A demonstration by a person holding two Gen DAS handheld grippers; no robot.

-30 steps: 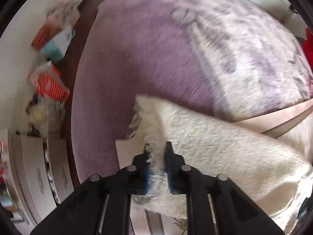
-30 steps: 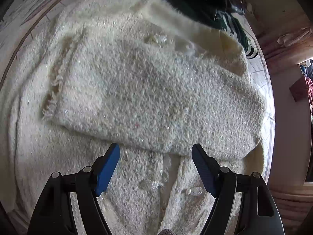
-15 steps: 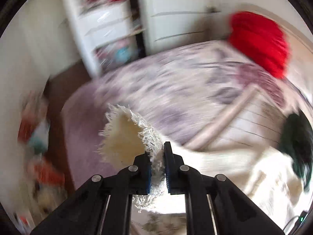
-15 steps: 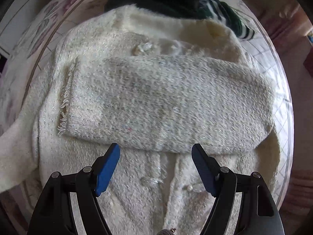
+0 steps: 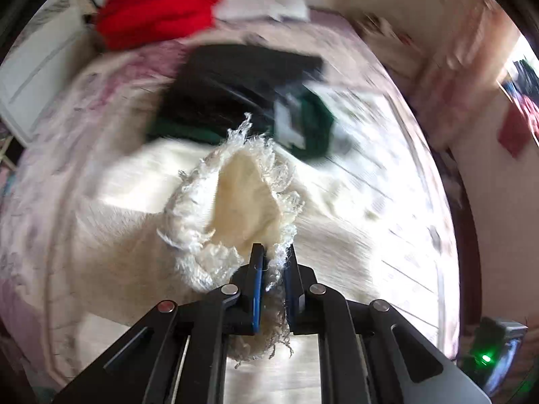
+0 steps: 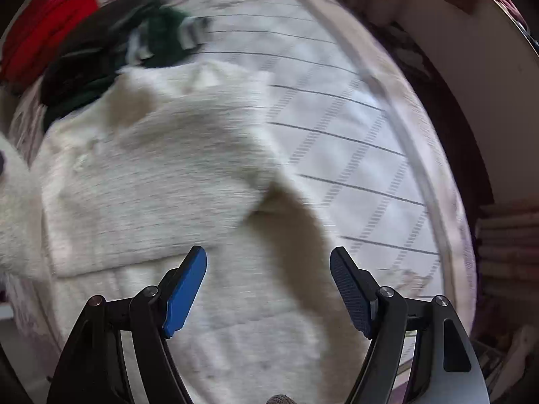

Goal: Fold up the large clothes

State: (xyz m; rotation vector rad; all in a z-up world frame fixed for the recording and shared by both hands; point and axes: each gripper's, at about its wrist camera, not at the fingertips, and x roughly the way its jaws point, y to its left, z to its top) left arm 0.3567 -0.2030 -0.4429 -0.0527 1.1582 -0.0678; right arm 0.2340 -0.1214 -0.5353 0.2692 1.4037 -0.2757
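A cream fuzzy cardigan (image 6: 151, 175) lies spread on the bed, one sleeve folded across its body. My left gripper (image 5: 272, 262) is shut on the fringed cuff of the other sleeve (image 5: 242, 202) and holds it lifted above the cardigan's body (image 5: 111, 202). The cuff opening faces the camera. My right gripper (image 6: 267, 269) is open and empty, hovering over the cardigan's lower right part. Both views are motion-blurred.
A dark green and black garment pile (image 5: 242, 91) lies beyond the cardigan, also in the right wrist view (image 6: 101, 60). A red bundle (image 5: 158, 3) sits behind it. The checked white bedspread (image 6: 353, 141) extends right to the bed's edge. A wall stands on the right.
My left gripper has swung the held sleeve cuff from over the purple floor side round toward the cardigan's body. My right gripper has shifted right, staying open.
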